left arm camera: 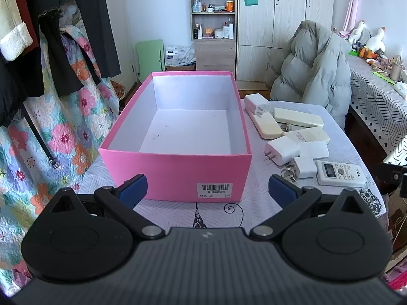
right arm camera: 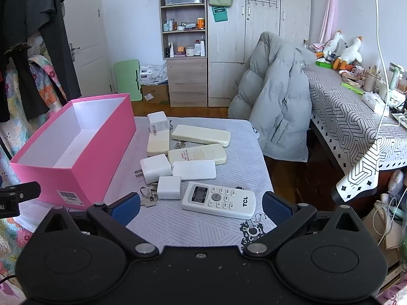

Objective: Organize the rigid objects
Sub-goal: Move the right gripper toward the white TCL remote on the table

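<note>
Pink box [left arm camera: 175, 175]: open-topped, white inside, nothing in it, standing on the left part of the table [right arm camera: 193, 228]; barcode label on its near end wall. Small dark marks on the floor of the box.

Beside the box, to its right, a cluster of white and cream rigid items lies on the patterned cloth. Nearest: TCL remote [right arm camera: 218, 199], face up, display toward the box. Just beyond it a small white charger [right arm camera: 169, 187] with keys [right arm camera: 147, 197] touching its left side. Further back: a larger plug adapter [right arm camera: 155, 168], prongs pointing left; a flat white power bank [right arm camera: 194, 169]; two cream remotes lying face down [right arm camera: 197, 153] [right arm camera: 201, 134]; a cream block [right arm camera: 158, 142]; a white charger [right arm camera: 157, 120] at the far end.

Left gripper [left arm camera: 207, 190]: jaws spread wide, holding nothing, blue pads either side of the box's near wall, short of it.

Right gripper [right arm camera: 201, 207]: jaws spread wide, holding nothing, low over the table with the TCL remote lying between the pads, no contact visible.

Surroundings: grey puffer jacket [right arm camera: 277, 101] draped over a chair behind the table; shelf unit [right arm camera: 184, 38] against the far wall.
</note>
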Available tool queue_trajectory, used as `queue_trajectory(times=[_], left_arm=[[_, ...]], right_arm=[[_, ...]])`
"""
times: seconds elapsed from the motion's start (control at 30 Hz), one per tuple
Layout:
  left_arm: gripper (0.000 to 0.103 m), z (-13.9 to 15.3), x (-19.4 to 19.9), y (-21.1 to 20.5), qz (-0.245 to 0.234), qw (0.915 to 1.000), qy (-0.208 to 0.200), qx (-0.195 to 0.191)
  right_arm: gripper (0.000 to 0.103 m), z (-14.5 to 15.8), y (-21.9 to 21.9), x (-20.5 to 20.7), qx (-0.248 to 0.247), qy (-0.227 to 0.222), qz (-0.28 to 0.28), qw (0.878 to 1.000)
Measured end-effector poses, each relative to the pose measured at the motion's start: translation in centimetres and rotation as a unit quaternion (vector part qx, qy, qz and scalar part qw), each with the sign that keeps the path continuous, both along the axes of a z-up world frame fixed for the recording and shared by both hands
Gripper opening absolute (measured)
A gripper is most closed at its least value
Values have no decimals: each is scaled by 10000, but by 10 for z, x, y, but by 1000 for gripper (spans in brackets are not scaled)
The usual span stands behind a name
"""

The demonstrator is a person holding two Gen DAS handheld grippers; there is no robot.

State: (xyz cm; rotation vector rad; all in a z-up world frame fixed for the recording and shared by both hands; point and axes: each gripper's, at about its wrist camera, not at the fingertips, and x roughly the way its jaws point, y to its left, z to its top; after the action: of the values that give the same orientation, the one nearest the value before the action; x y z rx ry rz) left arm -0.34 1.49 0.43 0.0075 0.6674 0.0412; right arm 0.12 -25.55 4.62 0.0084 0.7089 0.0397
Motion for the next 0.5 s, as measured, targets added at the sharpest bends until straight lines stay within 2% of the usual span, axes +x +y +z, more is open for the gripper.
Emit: queue_trajectory(times=[0.23, 0.4, 0.5], left_arm=[[103, -4, 1, 2, 104, 9999, -18, 129], [103, -7, -1, 2, 219, 9992, -195, 272], [103, -8, -1, 3, 226, 9992, -234, 224]], right_arm=[[103, -3, -2, 1, 26, 9, -47, 10000], [103, -5, -2, 3, 22, 23, -40, 10000], [103, -6, -1, 3, 15, 31, -43, 10000]])
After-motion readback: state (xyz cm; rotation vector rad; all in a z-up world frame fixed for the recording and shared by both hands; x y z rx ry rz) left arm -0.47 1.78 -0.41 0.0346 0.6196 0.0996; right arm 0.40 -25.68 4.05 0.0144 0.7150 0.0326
